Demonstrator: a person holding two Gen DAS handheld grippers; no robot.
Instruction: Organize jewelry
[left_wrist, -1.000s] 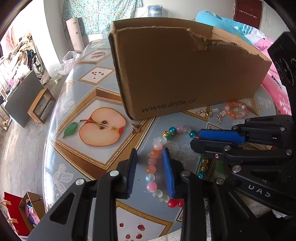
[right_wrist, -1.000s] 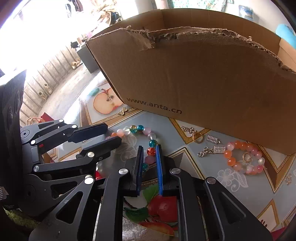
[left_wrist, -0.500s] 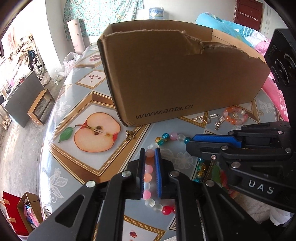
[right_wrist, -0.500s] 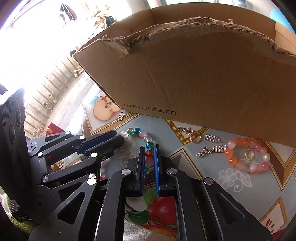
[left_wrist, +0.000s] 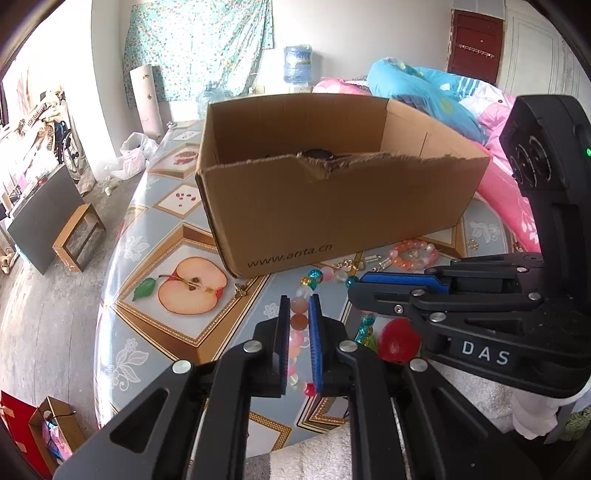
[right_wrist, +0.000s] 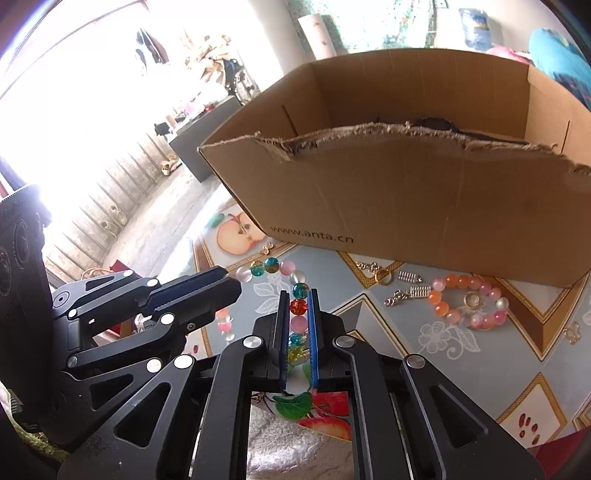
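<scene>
While clamped between the pads of the left gripper, peach side of the beaded necklace; between the nearly closed right gripper, its red and teal side. Strand raised off the fruit-print table, just before the cardboard box. Right of it, orange bracelet.

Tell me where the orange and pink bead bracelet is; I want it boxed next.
In the right wrist view, the orange and pink bead bracelet lies on the table at right, just before the cardboard box's front wall, beside small silver charms.
</scene>
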